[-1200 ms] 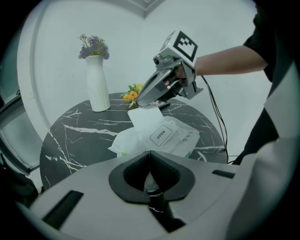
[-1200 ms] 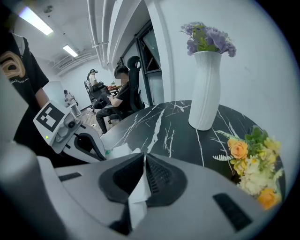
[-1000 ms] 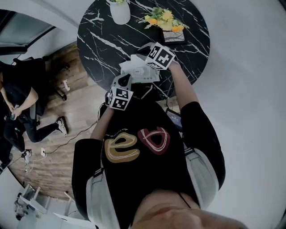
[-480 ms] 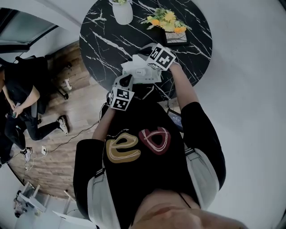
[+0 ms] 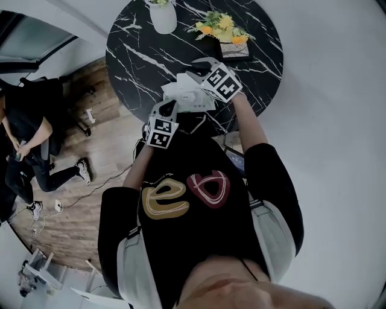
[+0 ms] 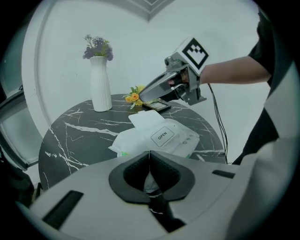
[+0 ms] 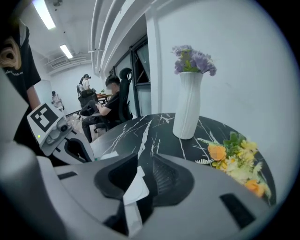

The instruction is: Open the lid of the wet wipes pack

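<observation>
Pack [image 6: 180,140] lies on table [image 6: 70,140] near its front edge. Lid [image 6: 145,119] stands raised at the pack's far end. Left gripper [image 6: 149,157] is clamped on the pack's near edge. Right gripper [image 7: 145,164] is nearer the lid: its jaws have just been opening and stand apart with the lid between them.

round black marble table [image 5: 137,60]; wood floor [image 5: 107,164]; white wall [image 6: 140,47]

On table [image 5: 139,60] edge, wipes pack [image 5: 188,96], vase [image 5: 161,17] and flowers [image 5: 222,25] behind it
</observation>
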